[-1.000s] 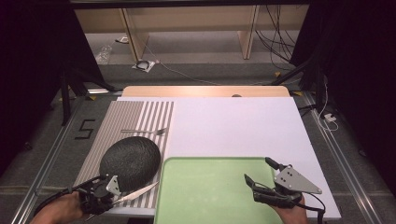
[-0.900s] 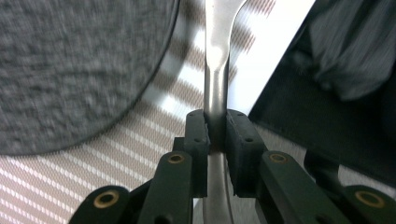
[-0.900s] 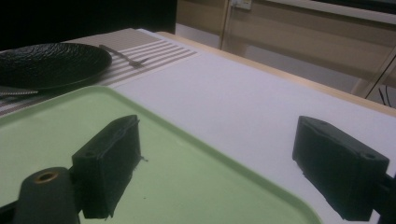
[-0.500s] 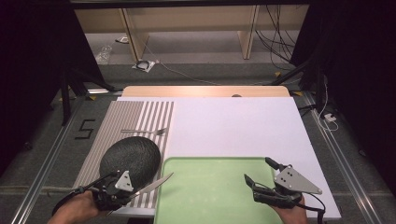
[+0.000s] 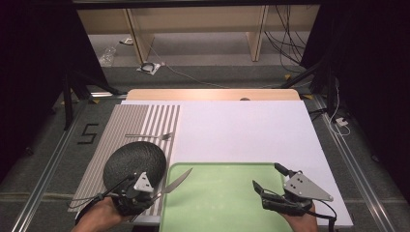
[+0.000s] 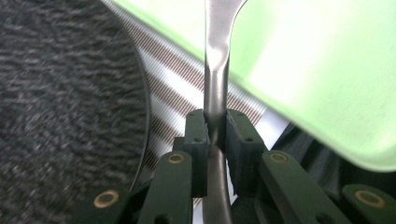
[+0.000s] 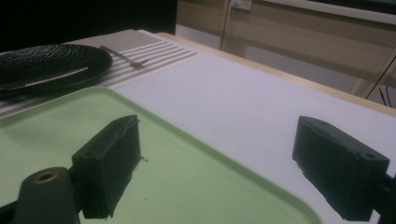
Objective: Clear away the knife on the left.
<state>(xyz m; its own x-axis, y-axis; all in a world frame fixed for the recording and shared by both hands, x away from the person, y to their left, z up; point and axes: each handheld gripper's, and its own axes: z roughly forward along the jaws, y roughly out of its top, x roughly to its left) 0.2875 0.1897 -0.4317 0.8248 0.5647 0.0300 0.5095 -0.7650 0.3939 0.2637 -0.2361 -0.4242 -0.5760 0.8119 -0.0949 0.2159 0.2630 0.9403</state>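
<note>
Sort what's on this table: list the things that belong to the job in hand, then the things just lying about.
In the job:
left gripper, shut on the knife
green tray, under the knife's blade
black plate, beside the gripper

Lying about:
fork on the striped placemat
right gripper, open over the tray

The tray [image 5: 227,203] at lower centre is pale green. The plate [image 5: 135,162] at lower left is black. Under it the mat [image 5: 140,121] is striped brown and white. The knife [image 5: 176,181] is silver. The table [image 5: 241,130] is white.
</note>
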